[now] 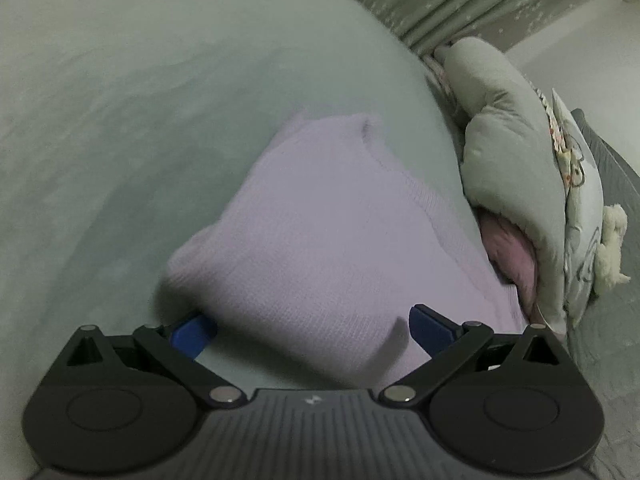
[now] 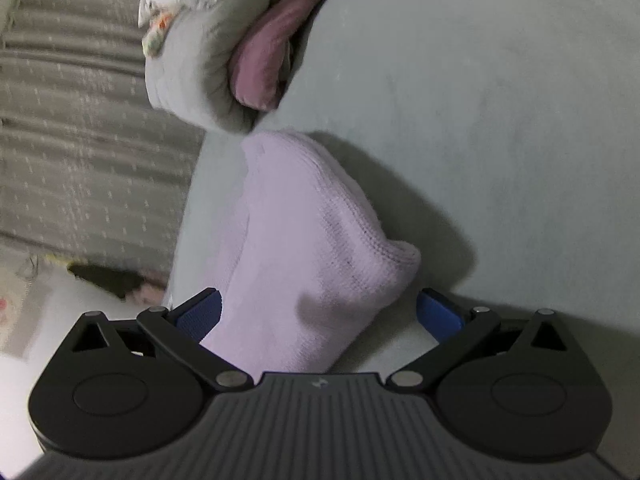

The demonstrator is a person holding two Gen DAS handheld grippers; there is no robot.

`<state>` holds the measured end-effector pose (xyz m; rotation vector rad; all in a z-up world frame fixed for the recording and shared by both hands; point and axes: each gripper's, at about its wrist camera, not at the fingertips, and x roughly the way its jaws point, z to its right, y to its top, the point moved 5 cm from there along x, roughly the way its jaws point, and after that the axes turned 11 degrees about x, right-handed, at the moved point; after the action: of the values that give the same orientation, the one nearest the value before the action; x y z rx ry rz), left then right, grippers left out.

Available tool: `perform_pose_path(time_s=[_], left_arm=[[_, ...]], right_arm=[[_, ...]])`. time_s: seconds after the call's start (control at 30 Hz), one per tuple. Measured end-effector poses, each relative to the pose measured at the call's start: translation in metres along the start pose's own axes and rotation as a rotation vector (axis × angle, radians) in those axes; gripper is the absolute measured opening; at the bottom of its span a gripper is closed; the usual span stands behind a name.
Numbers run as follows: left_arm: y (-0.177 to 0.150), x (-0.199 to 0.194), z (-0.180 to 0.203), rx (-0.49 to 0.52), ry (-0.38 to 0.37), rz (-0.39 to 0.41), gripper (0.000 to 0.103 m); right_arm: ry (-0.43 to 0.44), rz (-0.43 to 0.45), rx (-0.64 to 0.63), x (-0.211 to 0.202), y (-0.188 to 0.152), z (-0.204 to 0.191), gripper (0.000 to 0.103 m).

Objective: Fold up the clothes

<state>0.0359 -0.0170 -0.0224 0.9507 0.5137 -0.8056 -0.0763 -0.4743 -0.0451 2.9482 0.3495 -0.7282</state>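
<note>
A folded lilac knit garment (image 1: 320, 232) lies on the pale green bed sheet (image 1: 120, 120). My left gripper (image 1: 312, 330) is open, its blue pads (image 1: 430, 326) wide apart on either side of the garment's near edge. In the right wrist view the same lilac garment (image 2: 312, 248) lies between the blue pads (image 2: 438, 314) of my open right gripper (image 2: 320, 312), at another edge of it. Neither gripper is closed on the cloth.
A rolled grey-green quilt with a pink lining (image 1: 516, 168) lies beside the garment, also in the right wrist view (image 2: 208, 64). A patterned pillow with a plush toy (image 1: 584, 208) sits behind it. Grey star-print curtains (image 2: 80, 140) hang past the bed edge.
</note>
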Motion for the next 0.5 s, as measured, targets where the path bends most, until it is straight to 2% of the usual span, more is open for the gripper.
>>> perform_pose_path(time_s=[0.03, 0.13, 0.23, 0.3, 0.33, 0.37, 0.4, 0.43, 0.47, 0.5], left_arm=[[0.001, 0.004, 0.001, -0.018, 0.023, 0.006, 0.102], [0.009, 0.01, -0.001, -0.07, 0.054, 0.033, 0.102], [0.013, 0.009, -0.004, -0.135, 0.047, 0.07, 0.102], [0.013, 0.006, -0.006, -0.145, 0.047, 0.113, 0.088], [0.013, 0.003, -0.006, -0.123, 0.073, 0.136, 0.06], [0.012, 0.003, -0.004, -0.098, 0.085, 0.148, 0.047], [0.012, 0.004, -0.003, -0.073, 0.082, 0.155, 0.042], [0.012, 0.004, -0.005, -0.077, 0.071, 0.157, 0.038], [0.012, 0.003, -0.01, -0.097, 0.059, 0.154, 0.034], [0.013, 0.003, -0.01, -0.109, 0.05, 0.15, 0.032]], right_arm=[[0.018, 0.019, 0.007, 0.004, -0.001, 0.001, 0.103], [0.002, 0.075, -0.006, 0.022, -0.003, -0.005, 0.103], [-0.025, 0.122, -0.012, 0.035, -0.003, -0.011, 0.103], [-0.035, 0.142, -0.004, 0.041, -0.002, -0.013, 0.103], [-0.042, 0.155, 0.0, 0.044, -0.002, -0.014, 0.103], [-0.045, 0.154, -0.028, 0.046, -0.003, -0.016, 0.103], [-0.048, 0.152, -0.06, 0.048, -0.003, -0.018, 0.096], [-0.084, 0.159, -0.108, 0.052, -0.005, -0.021, 0.083], [-0.114, 0.164, -0.13, 0.05, -0.005, -0.02, 0.046], [-0.143, 0.169, -0.149, 0.047, -0.005, -0.019, 0.044]])
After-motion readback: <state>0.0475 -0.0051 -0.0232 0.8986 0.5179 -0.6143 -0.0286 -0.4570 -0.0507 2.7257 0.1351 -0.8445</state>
